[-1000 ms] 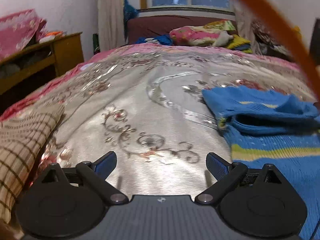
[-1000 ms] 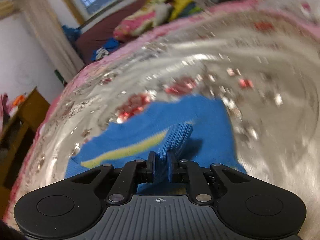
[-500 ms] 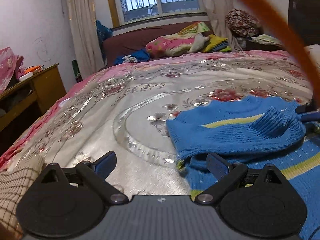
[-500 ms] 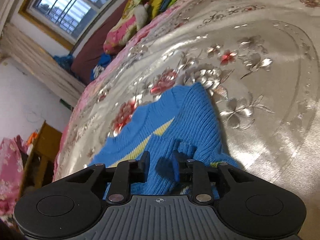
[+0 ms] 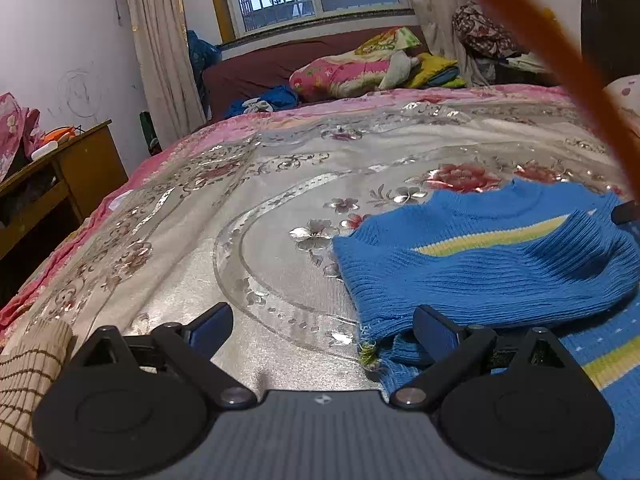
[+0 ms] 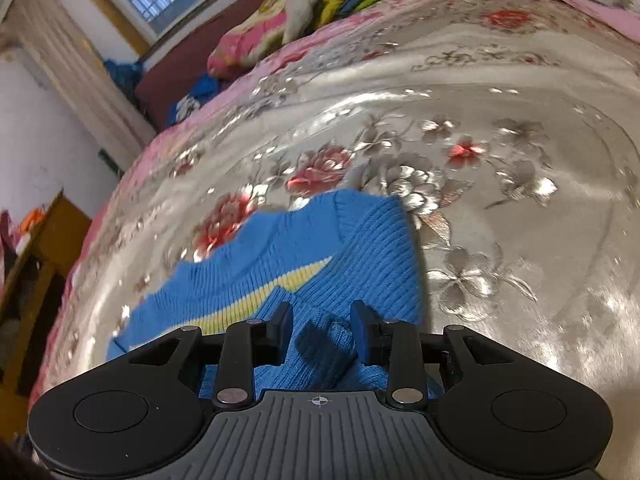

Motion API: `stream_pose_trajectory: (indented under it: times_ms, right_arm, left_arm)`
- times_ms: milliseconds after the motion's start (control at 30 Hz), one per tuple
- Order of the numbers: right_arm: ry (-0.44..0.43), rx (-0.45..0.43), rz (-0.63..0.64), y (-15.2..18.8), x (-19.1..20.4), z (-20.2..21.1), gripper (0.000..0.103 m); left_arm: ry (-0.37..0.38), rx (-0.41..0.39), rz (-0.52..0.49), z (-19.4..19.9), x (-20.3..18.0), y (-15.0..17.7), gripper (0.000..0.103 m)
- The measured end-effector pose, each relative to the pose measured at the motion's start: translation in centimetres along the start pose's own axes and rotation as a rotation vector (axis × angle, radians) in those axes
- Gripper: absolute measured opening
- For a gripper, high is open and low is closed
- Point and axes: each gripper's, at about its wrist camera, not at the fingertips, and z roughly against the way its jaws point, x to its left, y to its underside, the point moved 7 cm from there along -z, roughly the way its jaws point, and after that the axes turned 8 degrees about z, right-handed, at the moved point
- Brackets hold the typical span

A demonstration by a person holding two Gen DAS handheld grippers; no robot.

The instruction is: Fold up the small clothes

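Here, sleeve folded over the blue ribbed knit sweater with a yellow stripe (image 5: 500, 276), lower right of frame.
Right gripper (image 6: 320, 330) stands parted around a loose fold; left gripper (image 5: 322, 326) wide apart, empty. Withdrawing could snag and undo it.

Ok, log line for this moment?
left tool open, idle | right tool open over sleeve | blue sweater sleeve folded inward, on bed

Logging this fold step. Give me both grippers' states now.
Left gripper: open, holding nothing.
Right gripper: open over the blue sweater, not gripping it.
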Motion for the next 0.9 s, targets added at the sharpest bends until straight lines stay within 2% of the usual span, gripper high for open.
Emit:
stream_pose_trajectory:
  times_ms: [67, 200, 233, 267, 300, 367, 500, 567, 600, 667, 700, 900]
  right_arm:
    - [0.008, 0.033, 0.046, 0.0, 0.4, -0.6, 0.039]
    - [0.019, 0.079, 0.123, 0.5, 1.0, -0.8, 0.039]
    - [0.021, 0.086, 0.144, 0.5, 1.2, -0.7, 0.031]
    - [0.020, 0.093, 0.154, 0.5, 1.3, -0.6, 0.013]
    - [0.010, 0.105, 0.155, 0.5, 1.4, -0.5, 0.010]
    - [-0.014, 0.075, 0.145, -0.1, 1.5, 0.4, 0.009]
    - [-0.050, -0.090, 0.086, -1.9, 0.9, 4.3, 0.009]
    - [0.020, -0.143, 0.102, -1.5, 0.2, 5.2, 0.009]
    - [0.052, -0.123, 0.134, -0.8, 0.0, 4.8, 0.010]
    - [0.081, -0.014, 0.164, 0.8, -0.4, 3.4, 0.015]
    - [0.092, 0.002, 0.170, 1.3, -0.6, 3.2, 0.015]
    - [0.114, -0.098, 0.198, -0.2, 0.7, 5.2, 0.015]
  left_arm:
    - [-0.002, 0.000, -0.006, -0.2, -0.1, -0.1, 0.102]
    - [-0.003, -0.002, -0.013, -0.6, -0.2, -0.3, 0.102]
    - [-0.005, -0.001, -0.015, -0.8, -0.2, -0.4, 0.102]
    - [-0.007, 0.001, -0.016, -0.9, -0.3, -0.5, 0.102]
    - [-0.009, 0.003, -0.016, -1.1, -0.3, -0.6, 0.102]
    - [-0.012, -0.005, -0.013, -1.0, -0.3, -1.0, 0.102]
    - [-0.021, -0.018, 0.006, -0.9, 0.1, -1.2, 0.102]
    - [-0.021, 0.012, 0.010, -1.5, 0.1, -0.6, 0.102]
    - [-0.025, 0.028, 0.002, -1.8, 0.0, -0.2, 0.102]
    - [-0.033, 0.042, -0.025, -2.0, -0.1, 0.4, 0.102]
    - [-0.033, 0.040, -0.037, -1.9, -0.1, 0.5, 0.102]
    - [-0.031, 0.019, -0.060, -0.9, 0.2, -0.2, 0.102]
